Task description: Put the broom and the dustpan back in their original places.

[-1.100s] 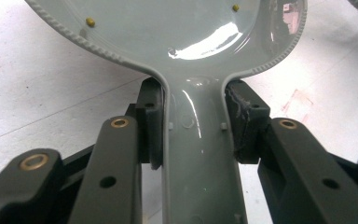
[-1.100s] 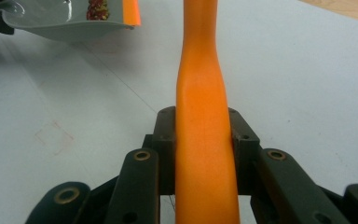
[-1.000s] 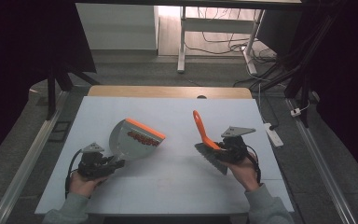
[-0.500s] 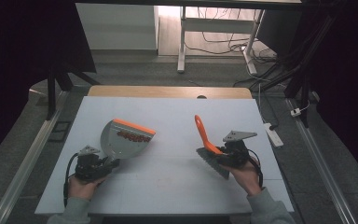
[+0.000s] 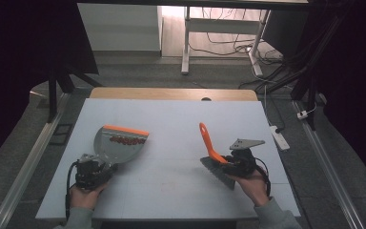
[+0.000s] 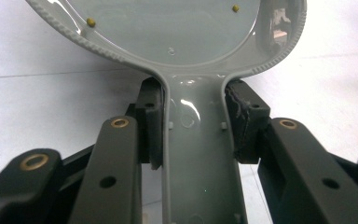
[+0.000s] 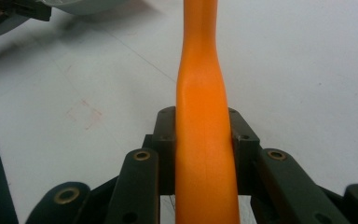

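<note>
Dustpan held at left, brush held at right, over the white desk.

The left hand reaches in from the near edge, its gripper aimed forward; the fingers are clenched on the grey handle of the dustpan, whose orange-edged mouth points away and holds small red bits. Well apart to the right, the right hand grips from below, with the right gripper and its grey plate turned toward the left. Its fingers are clamped on the orange handle of the brush, which slants up and away, grey bristles low near the desk.
</note>
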`<control>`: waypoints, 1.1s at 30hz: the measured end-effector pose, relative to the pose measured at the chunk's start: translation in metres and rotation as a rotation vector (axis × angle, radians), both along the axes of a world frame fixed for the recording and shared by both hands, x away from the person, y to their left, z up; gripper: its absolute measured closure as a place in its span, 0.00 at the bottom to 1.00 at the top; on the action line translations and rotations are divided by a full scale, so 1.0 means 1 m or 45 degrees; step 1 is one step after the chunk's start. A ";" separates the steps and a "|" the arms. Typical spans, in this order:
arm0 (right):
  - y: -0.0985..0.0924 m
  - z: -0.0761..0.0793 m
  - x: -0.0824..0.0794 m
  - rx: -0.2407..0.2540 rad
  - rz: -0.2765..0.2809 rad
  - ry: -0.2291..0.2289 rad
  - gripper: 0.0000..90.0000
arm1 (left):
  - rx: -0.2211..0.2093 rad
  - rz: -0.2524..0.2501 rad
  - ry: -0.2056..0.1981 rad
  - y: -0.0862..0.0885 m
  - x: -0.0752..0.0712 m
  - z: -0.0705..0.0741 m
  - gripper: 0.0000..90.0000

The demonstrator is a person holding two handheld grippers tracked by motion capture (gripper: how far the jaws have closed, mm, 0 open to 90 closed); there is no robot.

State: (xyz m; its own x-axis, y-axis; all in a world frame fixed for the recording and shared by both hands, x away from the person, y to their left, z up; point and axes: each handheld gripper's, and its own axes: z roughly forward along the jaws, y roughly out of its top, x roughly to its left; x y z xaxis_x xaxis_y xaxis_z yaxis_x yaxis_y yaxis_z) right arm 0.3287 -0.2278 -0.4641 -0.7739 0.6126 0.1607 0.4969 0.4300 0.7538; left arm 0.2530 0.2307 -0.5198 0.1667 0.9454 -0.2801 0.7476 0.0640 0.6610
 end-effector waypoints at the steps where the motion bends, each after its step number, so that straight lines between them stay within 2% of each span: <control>1: 0.000 0.000 0.000 0.005 -0.003 0.009 0.78 | -0.005 0.014 0.003 0.000 0.001 -0.001 0.69; 7: -0.002 -0.001 0.000 0.037 -0.021 0.041 0.78 | -0.030 0.065 0.022 -0.002 0.006 -0.005 0.69; 11: -0.002 -0.005 0.001 0.032 -0.026 0.065 0.78 | -0.027 0.078 0.041 -0.002 0.010 -0.007 0.69; 14: -0.003 -0.012 0.006 0.024 -0.036 0.110 0.78 | -0.027 0.082 0.047 -0.002 0.011 -0.009 0.69; 18: -0.010 -0.024 0.016 -0.002 -0.096 0.154 0.78 | -0.025 0.086 0.048 -0.001 0.012 -0.009 0.69; 21: -0.018 -0.029 0.025 0.041 -0.138 0.196 0.78 | -0.021 0.084 0.056 -0.001 0.013 -0.010 0.69; 24: -0.024 -0.032 0.031 0.041 -0.168 0.219 0.77 | -0.019 0.078 0.059 -0.001 0.014 -0.010 0.69; 29: -0.029 -0.038 0.038 -0.015 -0.190 0.211 0.72 | -0.014 0.072 0.068 -0.001 0.015 -0.011 0.68; 33: -0.032 -0.042 0.043 -0.086 -0.216 0.164 0.61 | -0.008 0.067 0.075 -0.001 0.015 -0.011 0.68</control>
State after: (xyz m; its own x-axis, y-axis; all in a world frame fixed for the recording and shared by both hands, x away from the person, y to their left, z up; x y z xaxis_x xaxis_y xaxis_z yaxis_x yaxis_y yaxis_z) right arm 0.3718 -0.2597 -0.5057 -0.6346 0.7449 0.2060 0.6569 0.3795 0.6515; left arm 0.2681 0.2295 -0.5313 0.1000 0.9506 -0.2939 0.7807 0.1082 0.6155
